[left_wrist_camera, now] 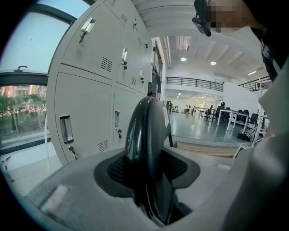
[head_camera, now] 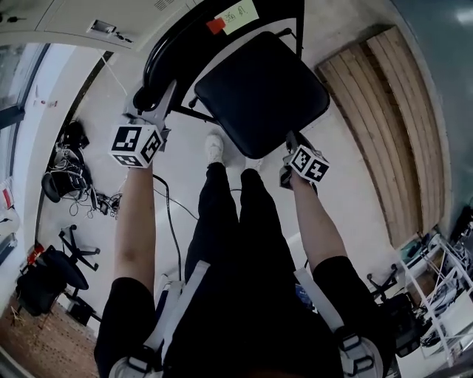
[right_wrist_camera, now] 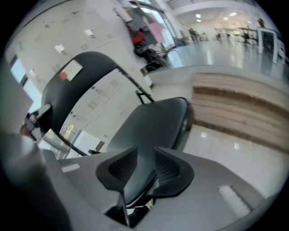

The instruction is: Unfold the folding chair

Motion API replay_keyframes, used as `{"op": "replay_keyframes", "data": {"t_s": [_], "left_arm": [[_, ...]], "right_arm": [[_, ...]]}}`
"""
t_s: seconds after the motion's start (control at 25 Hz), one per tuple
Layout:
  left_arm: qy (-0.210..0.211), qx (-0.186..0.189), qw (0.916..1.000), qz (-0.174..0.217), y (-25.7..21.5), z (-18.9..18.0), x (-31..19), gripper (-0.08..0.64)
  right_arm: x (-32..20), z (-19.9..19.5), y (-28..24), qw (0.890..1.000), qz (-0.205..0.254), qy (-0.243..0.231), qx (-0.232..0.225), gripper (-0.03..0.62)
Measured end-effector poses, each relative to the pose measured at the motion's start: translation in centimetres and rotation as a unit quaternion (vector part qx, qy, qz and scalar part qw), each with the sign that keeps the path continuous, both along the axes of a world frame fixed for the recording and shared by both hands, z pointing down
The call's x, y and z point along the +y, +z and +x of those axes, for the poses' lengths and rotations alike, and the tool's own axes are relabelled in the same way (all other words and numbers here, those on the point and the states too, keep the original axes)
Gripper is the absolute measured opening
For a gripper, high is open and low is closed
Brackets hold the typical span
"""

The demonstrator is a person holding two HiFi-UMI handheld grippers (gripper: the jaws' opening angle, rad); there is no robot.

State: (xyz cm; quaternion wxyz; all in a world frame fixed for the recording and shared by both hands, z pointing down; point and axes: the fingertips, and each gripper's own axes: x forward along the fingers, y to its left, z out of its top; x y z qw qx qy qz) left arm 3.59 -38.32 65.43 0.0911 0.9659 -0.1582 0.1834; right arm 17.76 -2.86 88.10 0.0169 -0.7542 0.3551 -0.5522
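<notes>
The folding chair (head_camera: 251,81) stands on the pale floor (head_camera: 185,188) straight ahead of the person, close to a bank of grey lockers (left_wrist_camera: 86,90) and just left of a low wooden platform (head_camera: 392,111). Its black seat (head_camera: 262,92) faces broadly upward in the head view, a rounded square lying out in front of the curved black backrest (head_camera: 157,57). The backrest carries a green label (head_camera: 238,15) with a small red sticker (head_camera: 215,26) beside it.

The left tongs (head_camera: 159,103) reach up to the left end of the backrest. In the left gripper view those tongs (left_wrist_camera: 146,169) are closed on the backrest (left_wrist_camera: 146,131), whose dark rounded edge fills the gap, with both ribbed pads against it.

The right tongs (head_camera: 290,142) are at the near right corner of the seat. In the right gripper view they (right_wrist_camera: 144,173) stand narrowly apart with the thin edge of the seat (right_wrist_camera: 153,122) wedged between the pads, both of which lie against it (that picture is somewhat blurred, yet the contact is plain enough). From there the seat slopes up and away, and the backrest (right_wrist_camera: 90,67) arches behind it at the left.

Lower in the head view the person's black trousers and one white shoe (head_camera: 214,148) show between the two bare forearms, the shoe just below the seat's near edge. A dark cable (head_camera: 171,221) trails over the floor to the left of the legs.
</notes>
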Motion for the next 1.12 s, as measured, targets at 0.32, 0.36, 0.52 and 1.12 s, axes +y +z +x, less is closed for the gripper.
{"op": "replay_keyframes", "data": {"t_s": [0.32, 0.36, 0.52, 1.12], "left_arm": [[0.014, 0.008, 0.9999, -0.002, 0.4, 0.6, -1.0, 0.178], [0.015, 0.008, 0.9998, -0.005, 0.6, 0.6, -1.2, 0.178], [0.021, 0.004, 0.9996, -0.017, 1.8, 0.8, -2.7, 0.181], [0.04, 0.004, 0.9981, -0.047, 5.0, 1.1, -5.6, 0.189]], "right_arm": [[-5.3, -5.3, 5.4, 0.986, -0.059, -0.154, 0.013, 0.087], [-4.9, -5.4, 6.2, 0.983, -0.079, -0.164, 0.022, 0.06], [-4.4, -5.7, 8.1, 0.968, -0.117, -0.22, 0.036, 0.003], [-4.1, -7.6, 12.1, 0.929, -0.198, -0.314, -0.003, 0.006]]}}
